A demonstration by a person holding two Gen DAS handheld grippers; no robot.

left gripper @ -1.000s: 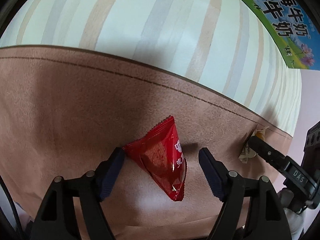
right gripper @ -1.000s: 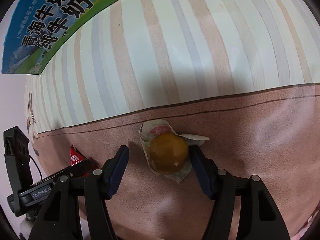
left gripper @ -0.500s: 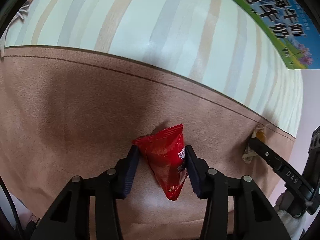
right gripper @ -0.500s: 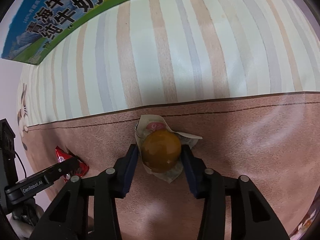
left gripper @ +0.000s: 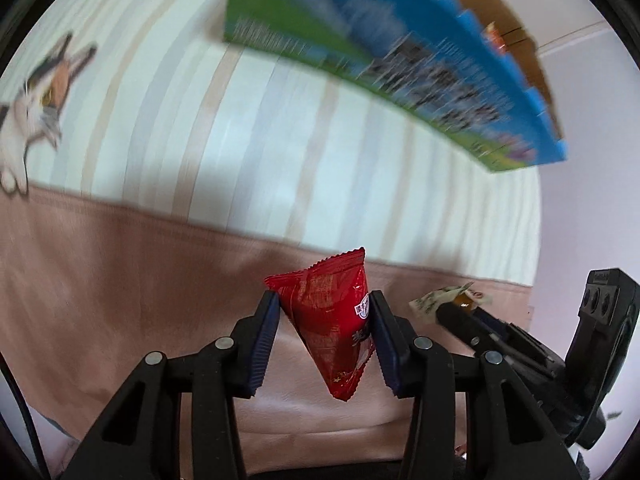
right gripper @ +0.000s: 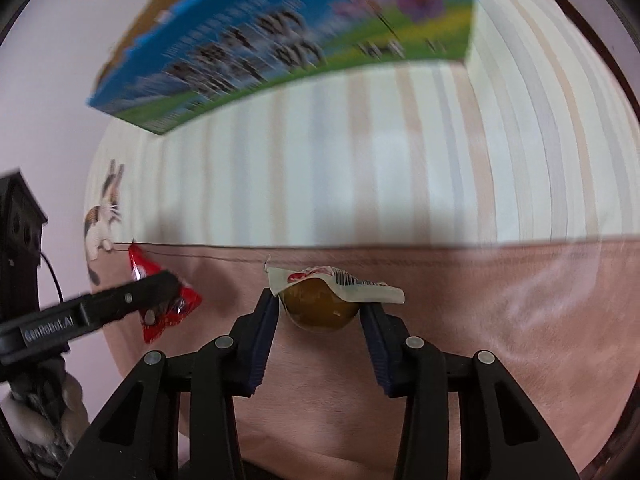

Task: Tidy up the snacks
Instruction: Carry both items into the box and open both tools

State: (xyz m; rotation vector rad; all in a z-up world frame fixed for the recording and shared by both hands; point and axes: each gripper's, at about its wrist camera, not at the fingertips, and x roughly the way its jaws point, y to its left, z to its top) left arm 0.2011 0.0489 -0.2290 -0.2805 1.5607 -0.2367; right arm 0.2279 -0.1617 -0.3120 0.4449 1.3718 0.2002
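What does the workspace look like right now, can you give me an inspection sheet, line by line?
Surface: striped cloth with a pink-brown band and a printed cat.
Job's things: red snack packet; wrapped round yellow-brown snack; blue-green open carton.
Clutter: nothing seen.
Grippers: left tongs shut on the red snack packet; right tongs shut on the wrapped round yellow-brown snack; both clear of the cloth.
Cables: one thin black cable by the left tongs.
Surroundings: pale wall.

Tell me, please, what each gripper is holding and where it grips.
The left gripper pinches the red foil snack packet across its wide upper part; the right gripper clamps the brown round wrapped snack at its sides.
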